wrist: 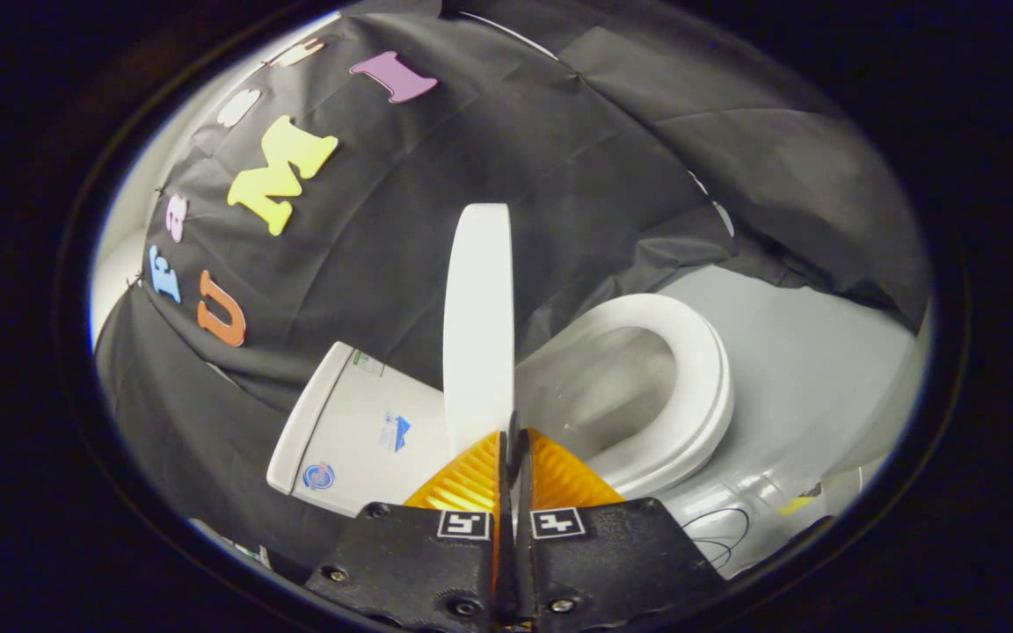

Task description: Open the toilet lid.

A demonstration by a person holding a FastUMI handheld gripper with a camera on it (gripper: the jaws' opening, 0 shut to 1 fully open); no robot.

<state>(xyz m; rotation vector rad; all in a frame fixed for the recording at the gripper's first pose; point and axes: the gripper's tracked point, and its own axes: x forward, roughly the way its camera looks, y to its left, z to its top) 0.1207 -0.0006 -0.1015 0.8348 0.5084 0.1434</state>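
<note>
black hand-held gripper (511,437), screws, square markers.

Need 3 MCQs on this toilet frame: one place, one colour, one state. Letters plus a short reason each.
1. Where is the raised white plastic toilet lid relative to the claw?
A. just ahead of its fingers
B. flat on the seat
C. lying on the floor

2. What colour is the oval toilet seat ring?
A. black
B. white
C. blue

3. How do the claw's fingers stand?
A. spread wide
B. closed together
C. gripping the white tank

Key: 1 A, the lid stands edge-on just beyond the fingertips. 2 B, the ring matches the white bowl. 3 B, the fingers sit nearly together; whether they pinch the lid's edge is unclear.
</note>
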